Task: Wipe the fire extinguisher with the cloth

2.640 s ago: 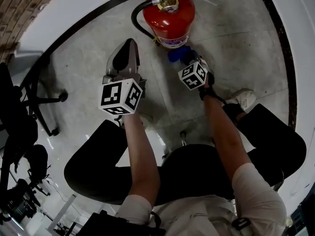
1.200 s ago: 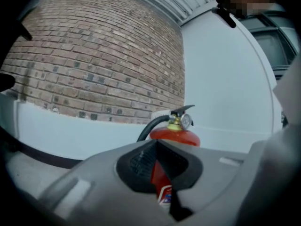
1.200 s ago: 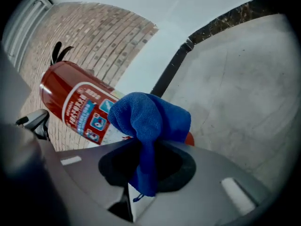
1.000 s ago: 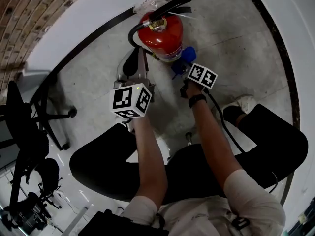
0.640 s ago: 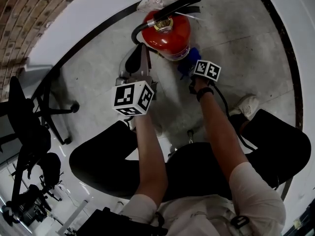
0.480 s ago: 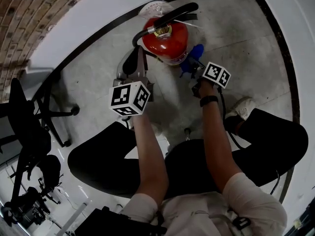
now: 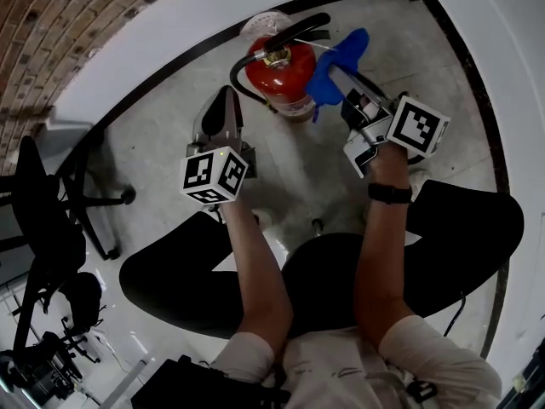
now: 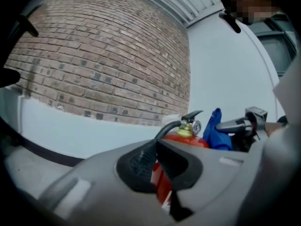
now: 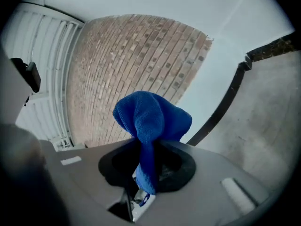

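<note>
A red fire extinguisher (image 7: 279, 75) with a black hose and lever stands on the floor against the white wall. In the head view my right gripper (image 7: 334, 73) is raised beside its top right, shut on a blue cloth (image 7: 337, 56) that bunches over the jaw tips. The right gripper view shows the cloth (image 9: 151, 121) pinched in that gripper (image 9: 149, 160). My left gripper (image 7: 225, 100) hangs left of the extinguisher, apart from it, jaws together and holding nothing. In the left gripper view the extinguisher (image 8: 187, 139) and cloth (image 8: 216, 133) lie beyond its jaws (image 8: 156, 147).
A black skirting line (image 7: 162, 79) runs along the wall base. A black office chair (image 7: 47, 203) stands at the left, under the brick wall (image 7: 60, 15). The person's knees (image 7: 170, 271) and a white shoe (image 7: 260, 218) sit close below both grippers.
My right gripper has risen with the cloth from low beside the extinguisher's base to beside its top right. My left gripper has drawn back slightly to the left.
</note>
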{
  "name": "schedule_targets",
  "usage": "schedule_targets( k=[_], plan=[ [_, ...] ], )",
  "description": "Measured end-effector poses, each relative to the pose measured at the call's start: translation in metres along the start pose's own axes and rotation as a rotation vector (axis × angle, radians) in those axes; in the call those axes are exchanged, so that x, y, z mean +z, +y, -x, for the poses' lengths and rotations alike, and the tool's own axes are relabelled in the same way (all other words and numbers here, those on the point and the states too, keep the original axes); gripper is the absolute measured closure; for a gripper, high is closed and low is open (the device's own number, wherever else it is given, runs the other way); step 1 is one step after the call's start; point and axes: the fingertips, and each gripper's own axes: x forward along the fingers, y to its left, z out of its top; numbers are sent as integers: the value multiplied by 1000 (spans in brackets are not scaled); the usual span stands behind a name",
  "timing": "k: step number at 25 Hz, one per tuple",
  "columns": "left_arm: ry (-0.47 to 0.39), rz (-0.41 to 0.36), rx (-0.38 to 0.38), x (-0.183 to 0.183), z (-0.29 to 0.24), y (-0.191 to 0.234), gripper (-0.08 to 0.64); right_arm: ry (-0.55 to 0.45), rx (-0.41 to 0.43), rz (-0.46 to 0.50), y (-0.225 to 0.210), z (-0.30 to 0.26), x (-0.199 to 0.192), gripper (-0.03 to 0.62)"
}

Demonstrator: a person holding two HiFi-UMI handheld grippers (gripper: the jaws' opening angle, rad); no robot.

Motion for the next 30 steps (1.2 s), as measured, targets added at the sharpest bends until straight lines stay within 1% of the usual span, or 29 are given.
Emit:
schedule_targets(
  k=[1, 2, 4, 6, 7, 9, 12, 15, 16, 17, 18, 20, 21, 22, 24, 25, 28, 29, 30],
  plan=[
    [-5, -1, 0, 1, 2, 0, 558, 14, 35, -12, 9, -7, -4, 512],
    [-9, 0, 0, 3, 3, 0, 558, 32, 51, -27, 13, -14, -10, 512],
    [-15, 3, -5, 5, 5, -4, 558, 53, 21, -57, 4, -18, -20, 514],
    [-18, 1, -15, 8, 5, -7, 558, 61, -51, -65, -14, -12, -23, 514],
    [-19, -1, -18, 9, 4, -7, 558, 80, -96, -50, -26, -9, -26, 514],
    [-17, -6, -16, 9, 3, -6, 558, 155, -175, -32, -56, -9, -44, 514],
    [-1, -17, -17, 4, 0, -7, 558, 275, -275, -72, -111, -9, -87, 514],
    [22, -30, -20, -3, -4, -5, 558, 416, -440, -59, -178, -3, -143, 514],
    [31, -33, -17, -6, -5, -2, 558, 454, -477, -65, -199, -2, -163, 514],
    [40, -35, -13, -10, -6, 0, 558, 473, -488, -84, -215, -1, -178, 514],
    [49, -35, -10, -15, -8, 1, 558, 470, -469, -115, -227, -1, -185, 514],
    [66, -34, -15, -25, -15, 0, 558, 449, -395, -167, -240, 1, -186, 512],
    [67, -31, -23, -28, -18, -1, 558, 472, -392, -163, -247, 4, -188, 512],
    [60, -22, -32, -29, -20, -1, 558, 531, -424, -138, -258, 10, -197, 512],
    [35, -3, -43, -28, -18, 2, 558, 677, -499, -81, -281, 14, -229, 512],
    [25, -1, -45, -27, -16, 3, 558, 723, -516, -77, -289, 12, -245, 512],
    [23, -20, -65, -27, -16, 1, 558, 783, -568, -80, -312, 10, -280, 512],
    [27, -28, -75, -28, -16, 0, 558, 793, -565, -73, -318, 11, -286, 512],
    [31, -35, -86, -28, -16, 0, 558, 796, -543, -73, -321, 11, -290, 512]
  ],
)
